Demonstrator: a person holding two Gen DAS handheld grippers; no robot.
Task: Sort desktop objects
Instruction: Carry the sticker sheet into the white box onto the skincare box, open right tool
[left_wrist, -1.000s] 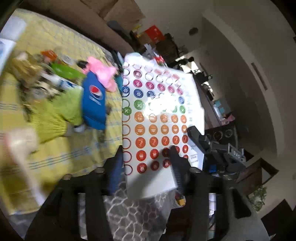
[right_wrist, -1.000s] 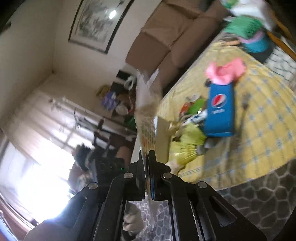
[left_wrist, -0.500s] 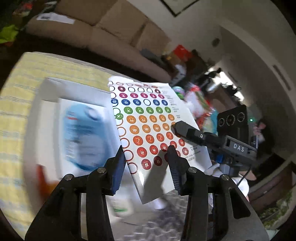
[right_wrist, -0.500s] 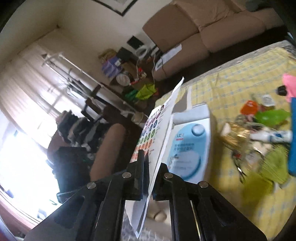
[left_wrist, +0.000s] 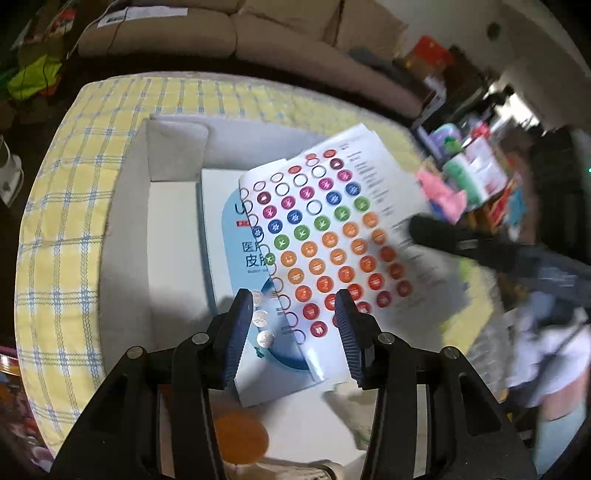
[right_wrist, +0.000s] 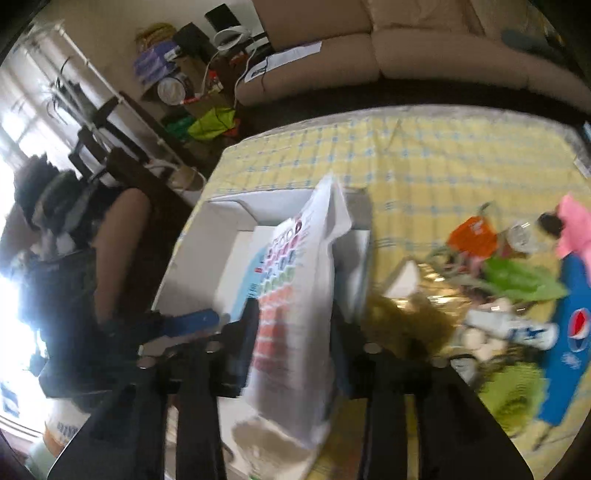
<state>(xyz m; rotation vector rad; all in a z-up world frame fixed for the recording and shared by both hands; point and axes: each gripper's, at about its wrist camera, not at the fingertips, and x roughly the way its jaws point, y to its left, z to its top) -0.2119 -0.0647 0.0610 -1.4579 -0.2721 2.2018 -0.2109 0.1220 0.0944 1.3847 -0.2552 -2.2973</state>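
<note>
Both tongs are seen spread apart. Between the fingers of the left gripper (left_wrist: 295, 317) nothing is pinched; it is held above a white cardboard box (left_wrist: 125, 236) on the yellow checked tablecloth (left_wrist: 55, 206). A sticker sheet (left_wrist: 332, 240) of coloured dots is seen over a blue-and-white packet (left_wrist: 236, 266) lying in the box. In the right wrist view the sheet (right_wrist: 299, 302) lies between the parted fingers of the right gripper (right_wrist: 291, 332); contact cannot be told through the blur. At 3 o'clock a blue Pepsi box (right_wrist: 569, 339) and a pink cloth (right_wrist: 572, 225) are seen among clutter.
</note>
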